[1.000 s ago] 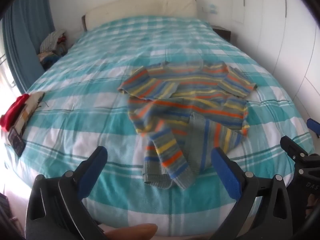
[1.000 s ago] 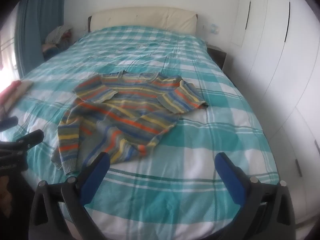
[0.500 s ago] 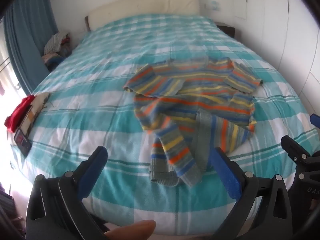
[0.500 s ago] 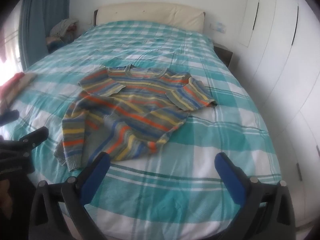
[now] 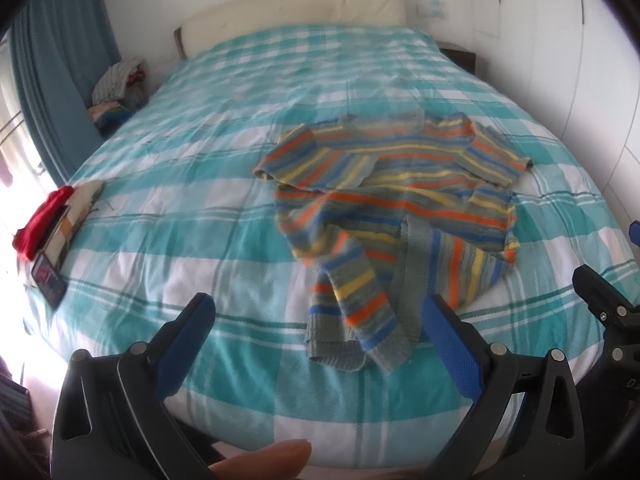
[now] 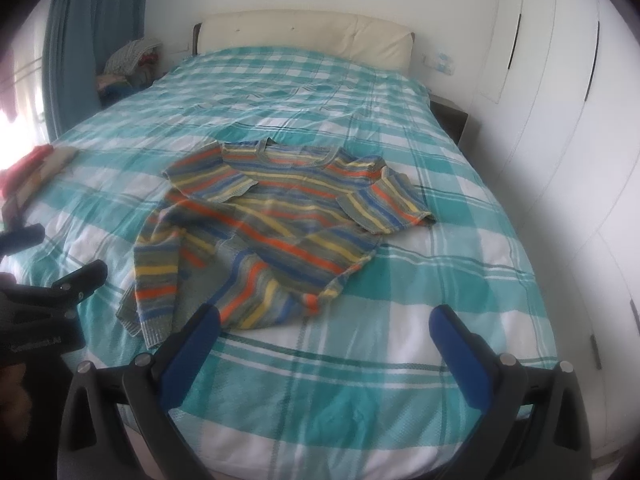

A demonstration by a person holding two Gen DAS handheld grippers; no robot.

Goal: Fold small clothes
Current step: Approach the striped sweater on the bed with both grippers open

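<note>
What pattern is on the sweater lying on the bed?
Horizontal stripes: grey-green, orange, yellow and blue. The sweater shows sharpest in the right wrist view.

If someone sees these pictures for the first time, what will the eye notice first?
First the striped sweater, lying rumpled in the middle of the bed, one sleeve reaching toward the near edge. Then the bed's bright teal check cover. Both tools, left and right, hang open over the near edge, apart from the sweater.

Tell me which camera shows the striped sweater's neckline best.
The right wrist view: the striped sweater is sharp there, and its neckline shows as a clear curved rib facing the headboard. In the left wrist view the sweater is motion-blurred, and the neckline is only a faint smear.
</note>
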